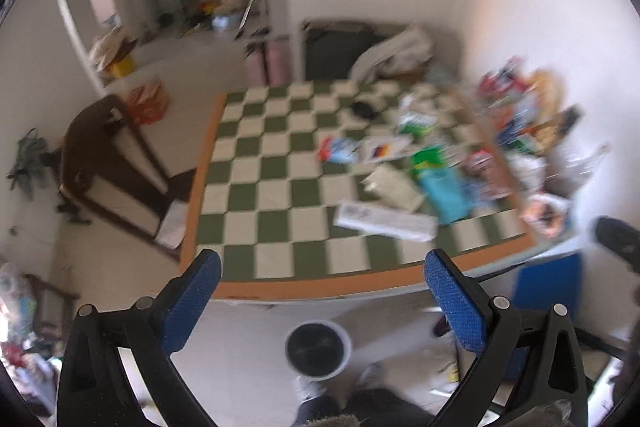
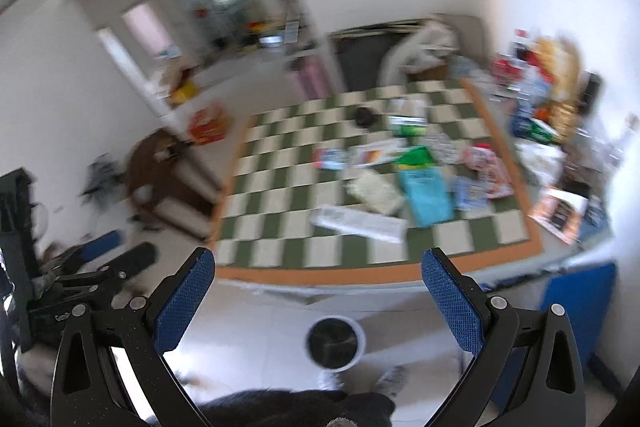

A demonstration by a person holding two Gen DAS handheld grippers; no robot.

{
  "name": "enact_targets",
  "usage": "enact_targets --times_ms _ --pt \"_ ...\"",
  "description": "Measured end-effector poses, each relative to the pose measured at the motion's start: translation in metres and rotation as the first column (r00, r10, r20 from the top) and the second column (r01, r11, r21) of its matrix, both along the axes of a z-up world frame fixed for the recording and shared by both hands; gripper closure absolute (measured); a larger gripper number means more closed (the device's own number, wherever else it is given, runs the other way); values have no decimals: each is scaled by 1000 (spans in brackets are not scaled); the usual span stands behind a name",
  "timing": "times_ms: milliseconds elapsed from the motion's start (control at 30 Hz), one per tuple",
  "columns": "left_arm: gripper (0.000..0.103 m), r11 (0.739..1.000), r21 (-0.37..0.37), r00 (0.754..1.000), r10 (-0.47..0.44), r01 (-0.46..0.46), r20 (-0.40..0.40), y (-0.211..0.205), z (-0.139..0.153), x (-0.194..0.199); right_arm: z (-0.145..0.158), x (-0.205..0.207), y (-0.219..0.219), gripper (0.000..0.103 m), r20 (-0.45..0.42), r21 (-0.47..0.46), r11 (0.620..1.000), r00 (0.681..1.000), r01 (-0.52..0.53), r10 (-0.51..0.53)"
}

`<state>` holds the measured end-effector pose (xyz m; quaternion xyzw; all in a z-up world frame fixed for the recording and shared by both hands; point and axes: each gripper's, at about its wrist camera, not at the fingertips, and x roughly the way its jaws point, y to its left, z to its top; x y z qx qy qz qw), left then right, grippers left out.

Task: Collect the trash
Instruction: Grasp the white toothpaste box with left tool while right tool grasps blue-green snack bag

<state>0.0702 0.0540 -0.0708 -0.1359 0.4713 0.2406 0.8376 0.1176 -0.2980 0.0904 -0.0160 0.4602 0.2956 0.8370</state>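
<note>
Across the green-and-white checkered table (image 1: 280,195), wrappers and packets (image 1: 432,171) are seen strewn over its right half, a white bin (image 1: 318,349) is parked on the pale floor below, and left gripper (image 1: 322,283) and right gripper (image 2: 318,281) are held wide, empty.

Motion blur smears the wrappers (image 1: 434,167) on the checkered surface (image 1: 280,187); their labels are unreadable. The bin (image 2: 335,343) interior shows only dark.

Bright daylight, heavy motion blur, fisheye-warped edges w/ dark vignette.
</note>
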Motion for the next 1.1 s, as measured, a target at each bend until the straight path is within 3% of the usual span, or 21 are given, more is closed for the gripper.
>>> enact_targets --times_ms 133,233,300,367,467,600,667,700,733,767,800,833,867,933,967,1033,1100 --pt "0 995 -79 991 46 -56 -127 26 -64 45 -60 52 -6 0 -50 -95 979 982 180 -185" --pt "0 981 -160 970 72 -112 -233 34 -111 80 -112 99 -14 0 -93 -171 951 956 259 -277" --pt "0 960 -220 951 102 -171 -293 38 -141 102 -145 131 -18 0 -130 -205 938 943 278 -308" --pt "0 922 -293 927 144 -253 -348 42 -175 125 -179 165 -19 0 -171 -243 931 932 274 -319" --pt "1 813 -424 879 206 -399 -431 47 -226 157 -220 210 -11 0 -206 -290 928 931 234 -300" --pt "4 623 -555 820 281 -551 -499 45 -284 192 -265 263 5 0 -268 -333 929 929 159 -255" --pt "20 557 -571 790 323 -603 -520 46 -301 203 -280 283 15 0 -289 -345 929 927 132 -239" --pt "23 526 -570 771 346 -631 -534 45 -307 206 -286 292 19 0 -298 -348 930 926 119 -230" --pt "26 508 -568 759 363 -647 -540 45 -309 208 -294 302 26 0 -314 -346 933 925 97 -212" --pt "36 502 -557 747 379 -662 -546 45 -310 211 -300 309 33 0 -329 -344 936 924 75 -195" --pt "43 521 -535 742 379 -665 -553 44 -307 213 -305 314 40 0 -340 -343 938 924 54 -177" --pt "43 541 -525 747 371 -657 -553 44 -305 215 -309 317 48 0 -346 -344 938 925 27 -153" --pt "44 582 -510 761 348 -634 -548 43 -299 218 -313 321 56 0 -352 -345 939 927 -2 -127" --pt "46 704 -452 794 268 -548 -545 43 -286 224 -319 327 72 0 -356 -350 935 931 -48 -85" --pt "48 784 -400 811 213 -475 -545 43 -276 227 -321 330 79 0 -356 -356 932 932 -69 -68" --pt "48 906 -279 815 111 -318 -569 41 -262 229 -326 336 91 0 -365 -362 926 930 -106 -36" --pt "48 951 -203 779 57 -232 -624 41 -260 227 -333 343 108 0 -375 -366 917 927 -159 11"
